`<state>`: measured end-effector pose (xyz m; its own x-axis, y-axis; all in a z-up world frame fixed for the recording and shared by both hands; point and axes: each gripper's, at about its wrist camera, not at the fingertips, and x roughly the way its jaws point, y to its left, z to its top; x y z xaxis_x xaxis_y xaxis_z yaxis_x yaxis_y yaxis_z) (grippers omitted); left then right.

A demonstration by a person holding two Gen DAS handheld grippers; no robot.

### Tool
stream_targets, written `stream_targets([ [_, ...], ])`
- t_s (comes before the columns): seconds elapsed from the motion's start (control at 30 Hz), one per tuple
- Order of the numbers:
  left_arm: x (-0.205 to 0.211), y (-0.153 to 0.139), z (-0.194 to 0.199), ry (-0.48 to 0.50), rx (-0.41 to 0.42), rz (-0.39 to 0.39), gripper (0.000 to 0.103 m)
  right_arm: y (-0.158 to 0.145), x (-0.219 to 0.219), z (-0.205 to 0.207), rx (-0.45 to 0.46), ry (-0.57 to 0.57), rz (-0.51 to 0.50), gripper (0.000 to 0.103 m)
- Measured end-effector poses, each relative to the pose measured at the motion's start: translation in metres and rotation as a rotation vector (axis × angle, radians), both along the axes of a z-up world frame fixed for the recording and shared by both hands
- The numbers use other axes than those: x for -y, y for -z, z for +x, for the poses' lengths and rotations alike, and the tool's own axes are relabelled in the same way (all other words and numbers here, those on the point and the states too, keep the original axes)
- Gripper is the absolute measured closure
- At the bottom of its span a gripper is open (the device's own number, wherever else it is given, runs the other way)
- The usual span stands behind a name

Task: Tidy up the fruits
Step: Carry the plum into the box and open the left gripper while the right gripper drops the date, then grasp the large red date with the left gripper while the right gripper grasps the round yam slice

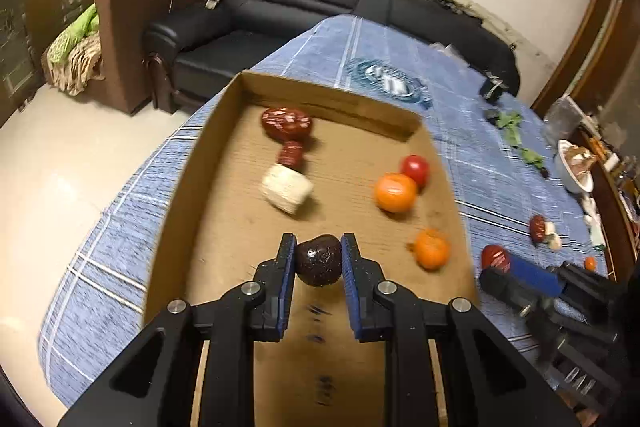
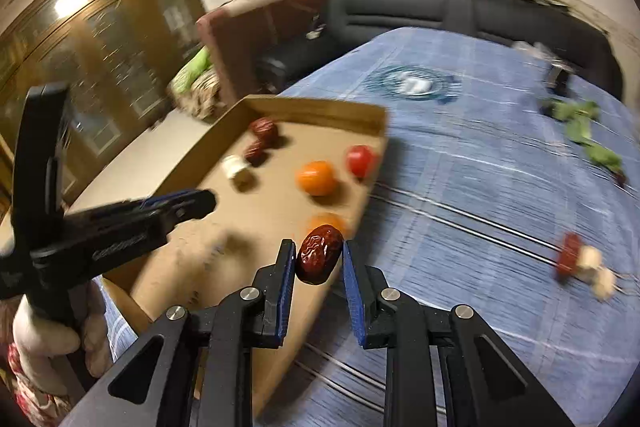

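A shallow cardboard box (image 1: 436,151) (image 2: 320,107) lies on a blue checked tablecloth. In it lie two red dates (image 1: 286,123), a white piece (image 1: 286,189), a red tomato (image 1: 416,169) and two oranges (image 1: 395,193) (image 1: 431,248). My left gripper (image 1: 318,259) is shut on a dark brown date (image 1: 319,261) above the box's near part. My right gripper (image 2: 318,259) is shut on a red date (image 2: 320,254) above the box's right edge; it shows at the right in the left wrist view (image 1: 516,275). The left gripper (image 2: 188,203) shows from the side in the right wrist view.
On the cloth to the right lie a red date with white pieces (image 2: 582,261) (image 1: 544,229), a small orange (image 1: 590,263) and green leaves (image 2: 580,123) (image 1: 516,137). A white bowl (image 1: 574,167) stands at the far right. Sofas stand behind the table.
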<state>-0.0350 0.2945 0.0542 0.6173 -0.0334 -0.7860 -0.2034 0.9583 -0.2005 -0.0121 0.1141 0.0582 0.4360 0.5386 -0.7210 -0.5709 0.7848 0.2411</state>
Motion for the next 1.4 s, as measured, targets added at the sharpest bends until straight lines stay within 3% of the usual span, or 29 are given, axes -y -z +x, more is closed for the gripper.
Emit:
stream_targets([
  [0.23,-0.017,0.012,0.019,-0.023,-0.073,0.009,0.081,0.024,-0.056,0.014,-0.032,-0.076,-0.068,0.076],
  [0.4,-0.023,0.018,0.024,-0.037,-0.085,-0.02,0.08,0.033,-0.068,0.017,-0.028,-0.08,-0.096,0.076],
  [0.5,-0.027,0.019,0.024,-0.046,-0.08,-0.045,0.061,0.033,-0.071,0.017,-0.014,-0.084,-0.1,0.075],
  [0.67,-0.031,0.006,0.014,-0.057,-0.035,-0.077,0.049,0.033,-0.075,0.017,-0.008,-0.094,-0.114,0.073],
  [0.77,-0.035,-0.005,0.004,-0.074,0.001,-0.087,0.049,0.03,-0.074,0.015,0.008,-0.091,-0.113,0.071],
  [1.1,-0.025,-0.043,-0.03,-0.107,0.113,-0.134,0.038,-0.012,-0.025,-0.008,0.065,-0.019,0.006,0.066],
  [1.4,0.069,-0.055,-0.018,0.092,0.107,-0.101,0.037,-0.015,0.083,-0.025,0.076,0.141,0.028,0.062],
])
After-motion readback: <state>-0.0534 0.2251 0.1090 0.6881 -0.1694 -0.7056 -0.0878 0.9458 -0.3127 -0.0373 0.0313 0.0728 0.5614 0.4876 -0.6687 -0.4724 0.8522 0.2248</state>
